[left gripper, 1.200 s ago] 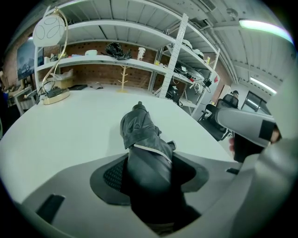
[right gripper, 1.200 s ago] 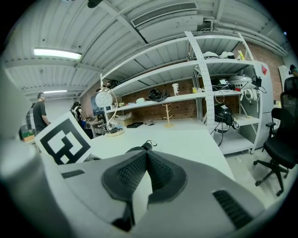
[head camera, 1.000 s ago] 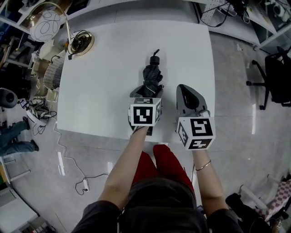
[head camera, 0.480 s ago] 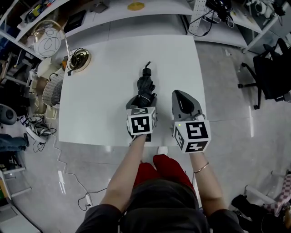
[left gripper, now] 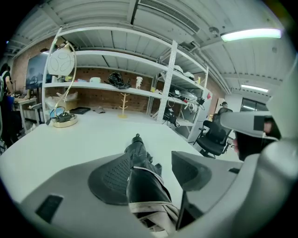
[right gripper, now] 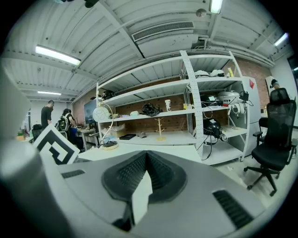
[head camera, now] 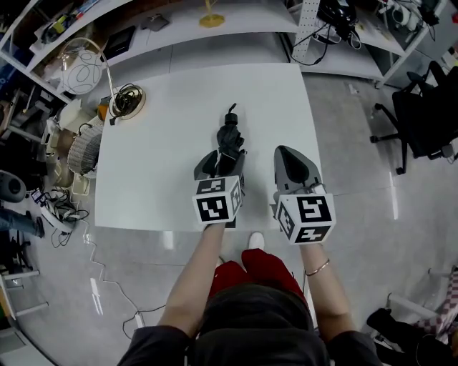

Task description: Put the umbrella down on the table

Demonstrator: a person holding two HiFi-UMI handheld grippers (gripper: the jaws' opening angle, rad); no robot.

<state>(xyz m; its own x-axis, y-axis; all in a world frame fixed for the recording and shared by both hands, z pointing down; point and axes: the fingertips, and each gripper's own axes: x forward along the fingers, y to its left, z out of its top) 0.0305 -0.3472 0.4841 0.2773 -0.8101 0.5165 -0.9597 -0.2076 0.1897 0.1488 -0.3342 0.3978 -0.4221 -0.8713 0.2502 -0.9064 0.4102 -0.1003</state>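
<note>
A folded black umbrella lies lengthwise on the white table, tip pointing away from me. My left gripper is shut on its near end, one jaw on each side. In the left gripper view the umbrella presses against the left pad, and a thin strip of table shows beside the right jaw tip. The left gripper sits low over the table. My right gripper hovers just right of the umbrella, shut and holding nothing; in its own view the right gripper has its pads pressed together.
A desk lamp with a coiled cable stands at the table's back left corner. A black office chair is on the floor to the right. Shelving runs behind the table. A wicker basket and cables lie left of it.
The head view has pulled back, so the table looks smaller. The umbrella and both grippers keep nearly the same places on the table.
</note>
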